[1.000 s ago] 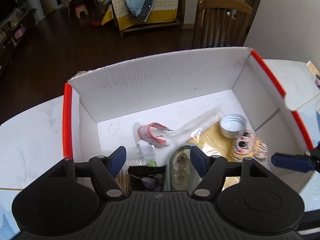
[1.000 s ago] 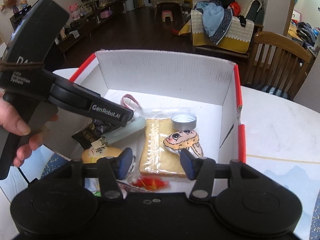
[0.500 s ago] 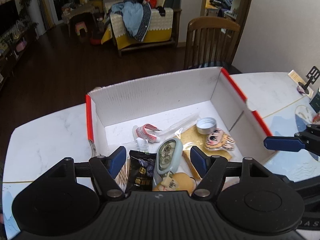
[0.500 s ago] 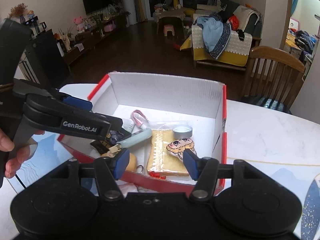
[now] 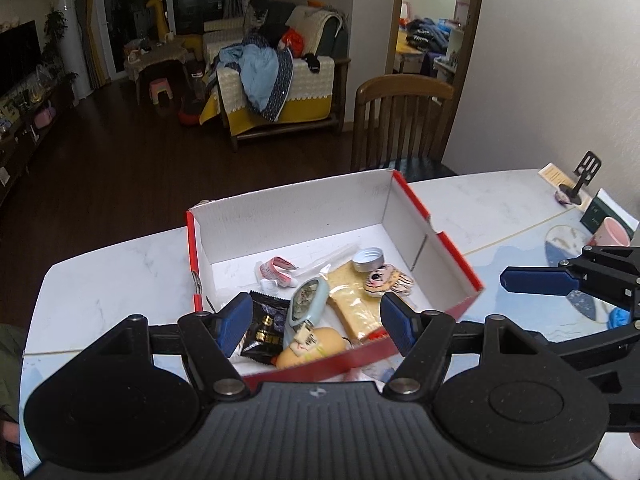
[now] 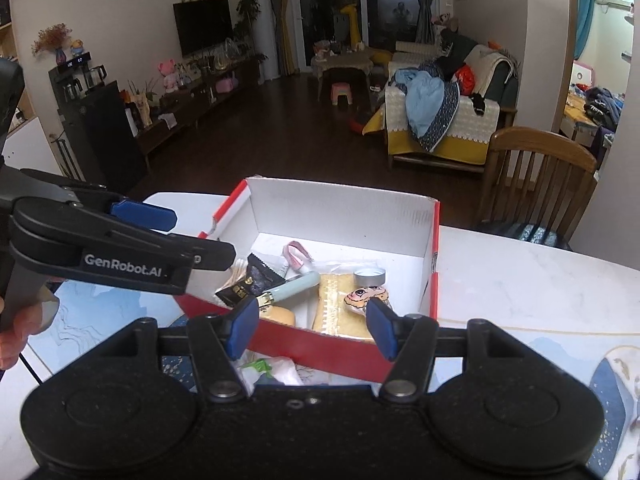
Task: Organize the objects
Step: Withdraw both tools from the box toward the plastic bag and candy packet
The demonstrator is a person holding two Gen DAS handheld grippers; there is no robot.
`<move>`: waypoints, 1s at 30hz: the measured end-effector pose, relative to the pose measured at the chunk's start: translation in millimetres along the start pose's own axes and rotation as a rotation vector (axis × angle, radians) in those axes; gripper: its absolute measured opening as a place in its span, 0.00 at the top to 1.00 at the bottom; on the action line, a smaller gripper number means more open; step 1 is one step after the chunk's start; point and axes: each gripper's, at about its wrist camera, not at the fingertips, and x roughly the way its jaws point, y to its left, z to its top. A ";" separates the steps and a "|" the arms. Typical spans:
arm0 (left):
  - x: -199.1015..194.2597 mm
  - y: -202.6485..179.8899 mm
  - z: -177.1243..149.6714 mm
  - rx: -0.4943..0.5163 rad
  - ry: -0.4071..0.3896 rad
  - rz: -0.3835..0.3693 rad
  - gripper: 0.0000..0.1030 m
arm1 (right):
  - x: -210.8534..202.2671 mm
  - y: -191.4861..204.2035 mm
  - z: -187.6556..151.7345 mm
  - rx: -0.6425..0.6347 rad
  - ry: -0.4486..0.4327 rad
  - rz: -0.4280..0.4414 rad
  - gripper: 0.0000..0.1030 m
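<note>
A red and white cardboard box (image 5: 288, 216) (image 6: 344, 208) sits on the marble table. Inside lie a black snack packet (image 5: 264, 328) (image 6: 256, 280), a pale blue tape dispenser (image 5: 308, 304) (image 6: 296, 284), a yellow packet (image 5: 352, 304) (image 6: 336, 304), a cartoon face piece (image 5: 386, 278) (image 6: 366, 294), a metal lid (image 5: 368, 260) (image 6: 370, 276), a pink tube (image 5: 276, 270) (image 6: 296, 254) and a yellow round toy (image 5: 316, 348) (image 6: 278, 314). My left gripper (image 5: 314, 328) is open and empty above the box's near edge. My right gripper (image 6: 310, 330) is open and empty, near the box's front wall.
A wooden chair (image 5: 400, 120) (image 6: 536, 176) stands behind the table. A pink cup (image 5: 612, 232) and a phone stand (image 5: 580, 176) sit at the table's right end. A crumpled plastic bag (image 6: 268, 370) lies in front of the box.
Both grippers have pulled back and up from inside the box. The box now looks smaller and farther. Both stay open and empty.
</note>
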 end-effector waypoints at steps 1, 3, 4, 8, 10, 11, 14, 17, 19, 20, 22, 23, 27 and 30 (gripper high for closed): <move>-4.9 -1.6 -2.6 0.003 -0.005 -0.001 0.32 | -3.5 0.4 -1.7 0.000 -0.003 0.002 0.43; -14.5 -4.3 -7.9 0.011 -0.014 -0.002 0.32 | -9.6 0.9 -5.1 0.003 -0.010 -0.005 0.43; -18.9 -5.0 -11.1 0.014 -0.018 -0.006 0.32 | -12.7 0.8 -6.5 0.002 -0.014 -0.007 0.43; -33.9 -8.5 -25.6 0.017 -0.033 -0.016 0.32 | -24.2 0.3 -15.5 -0.001 -0.032 -0.001 0.38; -39.6 -9.2 -34.4 0.014 -0.038 -0.018 0.32 | -27.7 0.4 -21.2 -0.005 -0.036 0.003 0.37; -41.8 -9.8 -39.1 0.016 -0.039 -0.017 0.32 | -28.5 1.0 -24.4 -0.010 -0.038 0.001 0.35; -45.6 -11.6 -56.2 0.018 -0.044 -0.006 0.24 | -29.3 1.0 -34.4 -0.018 -0.039 0.005 0.26; -46.4 -14.4 -73.0 0.029 -0.044 0.005 0.24 | -29.5 1.9 -44.4 -0.028 -0.044 -0.005 0.20; -47.3 -16.3 -84.1 0.026 -0.048 0.014 0.24 | -28.1 0.4 -50.0 -0.022 -0.041 -0.002 0.18; -47.5 -16.9 -89.3 0.024 -0.049 0.014 0.24 | -26.9 0.0 -52.4 -0.020 -0.039 -0.003 0.16; -48.0 -18.0 -101.0 0.013 -0.049 0.014 0.23 | -24.7 -1.1 -57.8 -0.017 -0.037 -0.005 0.12; -47.7 -18.6 -106.0 0.010 -0.045 0.012 0.20 | -22.7 -2.1 -59.5 -0.014 -0.034 -0.002 0.09; -46.7 -21.9 -121.7 0.009 -0.039 0.014 0.19 | -20.0 -2.2 -69.4 -0.008 -0.042 -0.001 0.00; -42.7 -23.2 -132.0 0.002 -0.023 0.014 0.16 | -14.0 -2.6 -73.6 -0.003 -0.030 0.008 0.00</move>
